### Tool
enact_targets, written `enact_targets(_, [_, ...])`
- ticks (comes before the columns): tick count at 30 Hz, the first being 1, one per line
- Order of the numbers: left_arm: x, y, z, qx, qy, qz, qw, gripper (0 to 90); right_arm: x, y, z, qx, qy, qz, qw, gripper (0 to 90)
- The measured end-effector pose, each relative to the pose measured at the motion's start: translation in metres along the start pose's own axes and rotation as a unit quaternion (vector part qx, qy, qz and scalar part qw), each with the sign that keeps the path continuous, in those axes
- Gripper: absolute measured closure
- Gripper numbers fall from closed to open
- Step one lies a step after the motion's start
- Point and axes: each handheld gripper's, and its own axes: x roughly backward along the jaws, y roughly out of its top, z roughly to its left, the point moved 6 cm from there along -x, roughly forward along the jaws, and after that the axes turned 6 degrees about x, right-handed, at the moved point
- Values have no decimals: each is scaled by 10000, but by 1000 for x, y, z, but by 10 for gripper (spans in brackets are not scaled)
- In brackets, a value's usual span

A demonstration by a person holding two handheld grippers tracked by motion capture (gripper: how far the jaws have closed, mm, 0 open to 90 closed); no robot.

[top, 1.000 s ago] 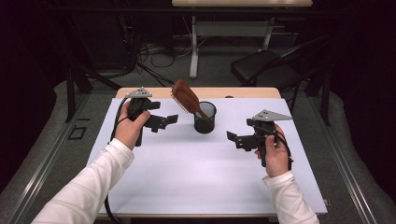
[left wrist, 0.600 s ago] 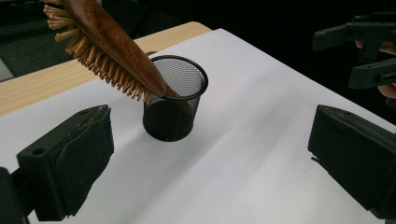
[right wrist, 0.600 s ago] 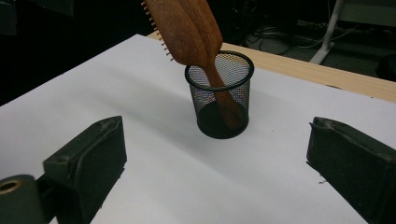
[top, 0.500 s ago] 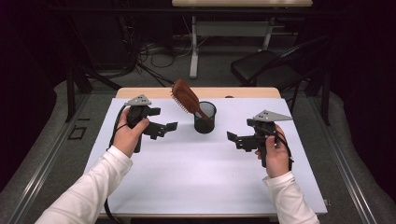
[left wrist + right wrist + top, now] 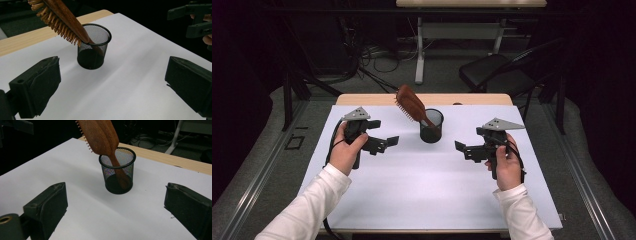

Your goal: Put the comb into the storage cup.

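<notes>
The brown hairbrush [image 5: 411,105] stands in the black mesh cup [image 5: 432,126]. Its handle is down inside the cup, and its bristly head leans out over the rim, away from the right gripper [image 5: 468,148]. The cup sits on the white table [image 5: 427,190], close to the far edge.

The left gripper [image 5: 385,144] is just beside the cup, on the side where the brush head leans. A second ago it was a bit closer to the brush; now it has pulled back a little. Its fingers [image 5: 37,86] are spread wide and hold nothing. The right gripper waits on the other side of the cup, a bit farther off. Its fingers [image 5: 47,207] are also spread wide and empty, and it has not moved.

So the brush looks put away, and both hands seem to be letting it be.
</notes>
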Motion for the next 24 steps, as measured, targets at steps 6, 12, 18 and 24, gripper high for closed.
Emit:
enact_targets(6, [9,-7,4,-20,43,-47,10000,3,2,-1,1,-4,-74,74,9999,45])
enact_targets(12, [16,-17,11,89,94,-72,9999,3,4,-2,4,73,-83,139,9998,45])
enact_targets(18, [24,-25,17,190,145,-105,9997,3,9,-3,4,132,-112,168,9997,45])
enact_targets(24, [32,-33,23,290,186,-155,9993,3,16,-9,4,166,-157,240,9995,45])
